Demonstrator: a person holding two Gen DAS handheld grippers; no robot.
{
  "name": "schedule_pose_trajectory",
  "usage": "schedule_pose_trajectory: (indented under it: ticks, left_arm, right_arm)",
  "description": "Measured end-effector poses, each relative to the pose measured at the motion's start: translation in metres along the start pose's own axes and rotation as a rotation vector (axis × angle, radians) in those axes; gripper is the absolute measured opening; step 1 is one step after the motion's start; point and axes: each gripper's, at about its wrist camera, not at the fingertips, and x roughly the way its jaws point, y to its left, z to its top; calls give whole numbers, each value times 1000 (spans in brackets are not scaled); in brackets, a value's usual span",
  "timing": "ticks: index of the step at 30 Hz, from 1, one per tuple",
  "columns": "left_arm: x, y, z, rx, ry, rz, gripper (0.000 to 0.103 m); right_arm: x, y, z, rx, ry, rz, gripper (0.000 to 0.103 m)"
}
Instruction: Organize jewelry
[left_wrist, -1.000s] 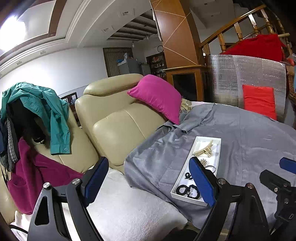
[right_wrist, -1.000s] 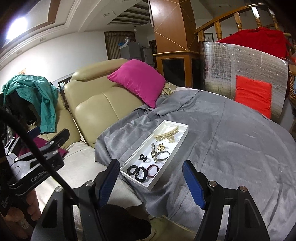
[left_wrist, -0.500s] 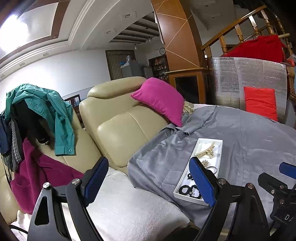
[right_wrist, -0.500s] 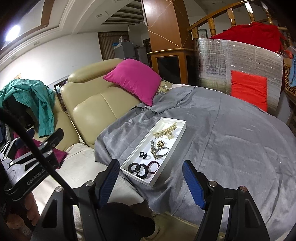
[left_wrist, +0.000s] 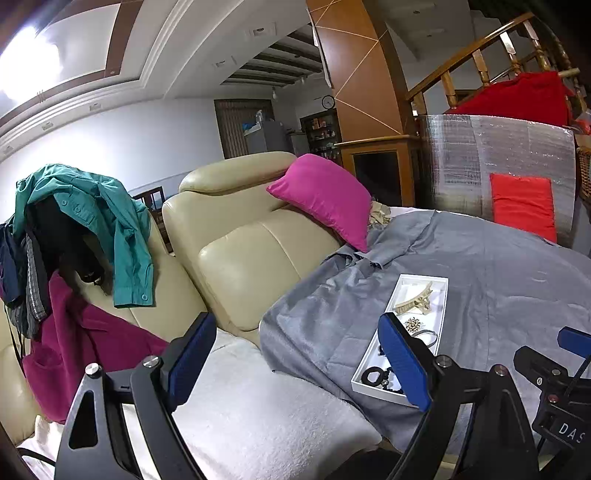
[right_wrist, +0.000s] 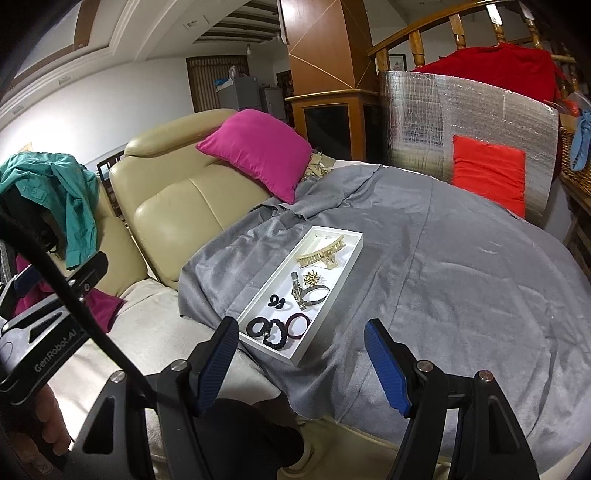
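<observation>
A white tray (right_wrist: 354, 254) lies on a grey cloth (right_wrist: 461, 280) over a round table. In it are a gold hair claw (right_wrist: 320, 254), a gold brooch (right_wrist: 313, 278), a silver watch (right_wrist: 308, 295), a small black tie (right_wrist: 276, 302) and black and maroon hair ties (right_wrist: 279, 328). The tray also shows in the left wrist view (left_wrist: 441, 284), partly behind my right finger. My right gripper (right_wrist: 301, 369) is open and empty, just short of the tray's near end. My left gripper (left_wrist: 299, 362) is open and empty, over the sofa seat left of the tray.
A cream leather sofa (left_wrist: 236, 236) with a pink cushion (left_wrist: 325, 199) stands left of the table. Clothes (left_wrist: 85, 214) hang over its left end. A silver foil panel (right_wrist: 469, 140) with a red pad stands behind the table. A white towel (left_wrist: 258, 417) covers the seat.
Both grippers have drawn back a little and the views have shifted slightly, so the tray sits a bit farther off. The jaws stay open. Nothing in the tray has moved.
</observation>
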Motion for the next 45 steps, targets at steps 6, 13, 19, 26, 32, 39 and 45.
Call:
schedule_pose_trajectory:
  ticks: [6, 13, 19, 26, 32, 39, 45]
  left_arm:
    - [1, 4, -2, -4, 1, -1, 89]
    - [4, 7, -3, -6, 5, -4, 89]
    - [4, 11, -4, -14, 5, -1, 89]
    - [4, 12, -5, -13, 3, 4, 89]
    - [5, 13, -6, -16, 5, 2, 89]
    - [15, 19, -8, -28, 16, 1, 90]
    - [27, 24, -10, -31, 31, 0, 90]
  right_arm:
    - [1, 2, 1, 1, -1, -10, 74]
    - [3, 6, 4, 5, 3, -21, 74]
    - [2, 10, 4, -6, 0, -25, 74]
    - [3, 12, 5, -7, 1, -31, 74]
    - [12, 14, 8, -11, 20, -46, 74]
    - [22, 18, 10, -23, 38, -63, 74]
    - [33, 22, 14, -27, 44, -71, 74]
